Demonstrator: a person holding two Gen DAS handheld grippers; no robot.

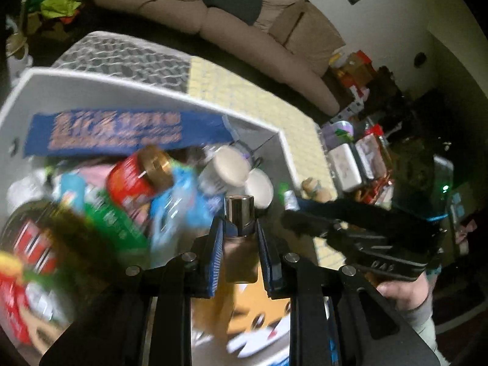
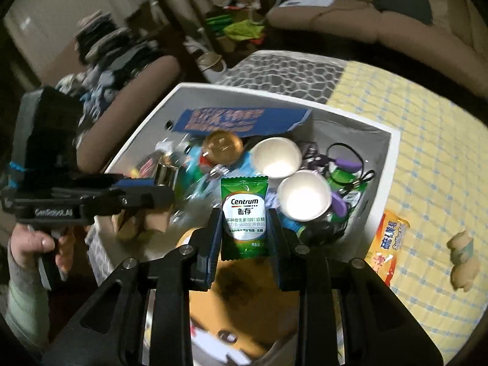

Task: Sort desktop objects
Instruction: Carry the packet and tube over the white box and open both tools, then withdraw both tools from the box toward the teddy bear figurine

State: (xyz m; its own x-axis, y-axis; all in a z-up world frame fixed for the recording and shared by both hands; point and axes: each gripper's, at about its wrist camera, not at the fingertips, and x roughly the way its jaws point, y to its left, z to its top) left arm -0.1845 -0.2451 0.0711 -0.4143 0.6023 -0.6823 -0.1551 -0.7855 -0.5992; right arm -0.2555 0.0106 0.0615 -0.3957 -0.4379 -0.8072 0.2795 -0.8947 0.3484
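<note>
My left gripper point(image 1: 239, 231) is shut on a small brown bottle with a shiny metal cap point(image 1: 239, 213), held over the white storage bin point(image 1: 91, 91). It also shows in the right wrist view point(image 2: 146, 189), at the bin's left edge with the bottle's cap point(image 2: 166, 174) sticking out. My right gripper point(image 2: 244, 222) is shut on a green Centrum sachet point(image 2: 244, 213), held over the bin point(image 2: 393, 152). The bin holds a blue packet point(image 2: 241, 120), a gold-lidded jar point(image 2: 222, 146), two white cups point(image 2: 276, 157) and black cords point(image 2: 344, 158).
The bin stands on a yellow checked cloth point(image 2: 427, 140) over a grey patterned one point(image 2: 283, 67). An orange snack packet point(image 2: 387, 241) and a small beige figurine point(image 2: 463, 259) lie right of the bin. A brown sofa point(image 1: 244, 30) is behind.
</note>
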